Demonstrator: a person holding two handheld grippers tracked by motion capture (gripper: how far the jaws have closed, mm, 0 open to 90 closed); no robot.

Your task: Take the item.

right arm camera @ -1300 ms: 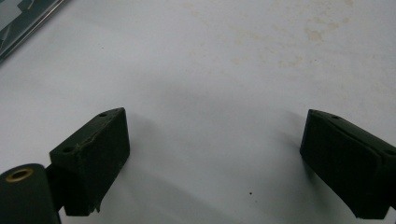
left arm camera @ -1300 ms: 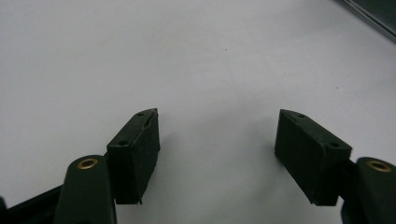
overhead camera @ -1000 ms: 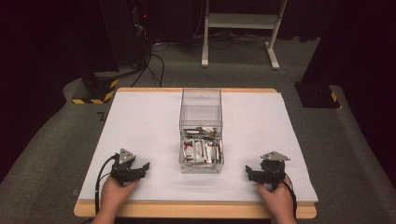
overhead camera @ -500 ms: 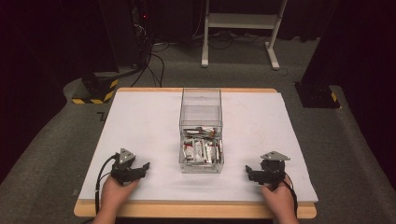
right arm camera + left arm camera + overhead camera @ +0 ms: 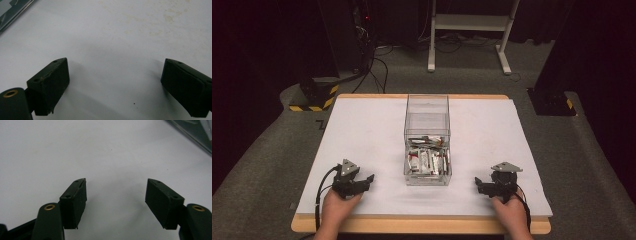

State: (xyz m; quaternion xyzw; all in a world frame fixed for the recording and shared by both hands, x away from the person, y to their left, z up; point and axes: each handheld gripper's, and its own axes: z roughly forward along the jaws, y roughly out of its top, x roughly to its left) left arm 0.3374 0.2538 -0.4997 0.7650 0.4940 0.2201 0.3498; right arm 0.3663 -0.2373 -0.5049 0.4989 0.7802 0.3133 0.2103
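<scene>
Nothing has moved since the earlier frames: both hands, both tongs and the clear box keep the same positions. At the near left of the table (image 5: 362, 125) the left hand (image 5: 336, 207) holds the left tongs (image 5: 368, 180), which rest low over the white surface with jaws pointing toward the centre; in the left gripper view the left tongs (image 5: 116, 195) stand apart with nothing between the jaws, only bare white surface beneath. At the near right the right hand (image 5: 511, 212) holds the right tongs (image 5: 478, 186), mirrored toward the centre; in the right gripper view the right tongs (image 5: 115, 82) are likewise spread wide and empty, over white surface marked with faint yellowish stains toward the upper right. A clear plastic box (image 5: 427, 140) stands at the middle of the table, between the two tongs and well apart from each; its near part holds a heap of small white and red packets (image 5: 428, 161), too small to identify. A white sheet covers the table, leaving a wooden edge (image 5: 412, 225) exposed along the near side. Grey carpet (image 5: 272, 150) surrounds the table. Beyond it the room is dark, with a white frame stand (image 5: 469, 30), black cables (image 5: 377, 65) on the floor and a yellow-and-black striped base (image 5: 319, 95) at the far left.
</scene>
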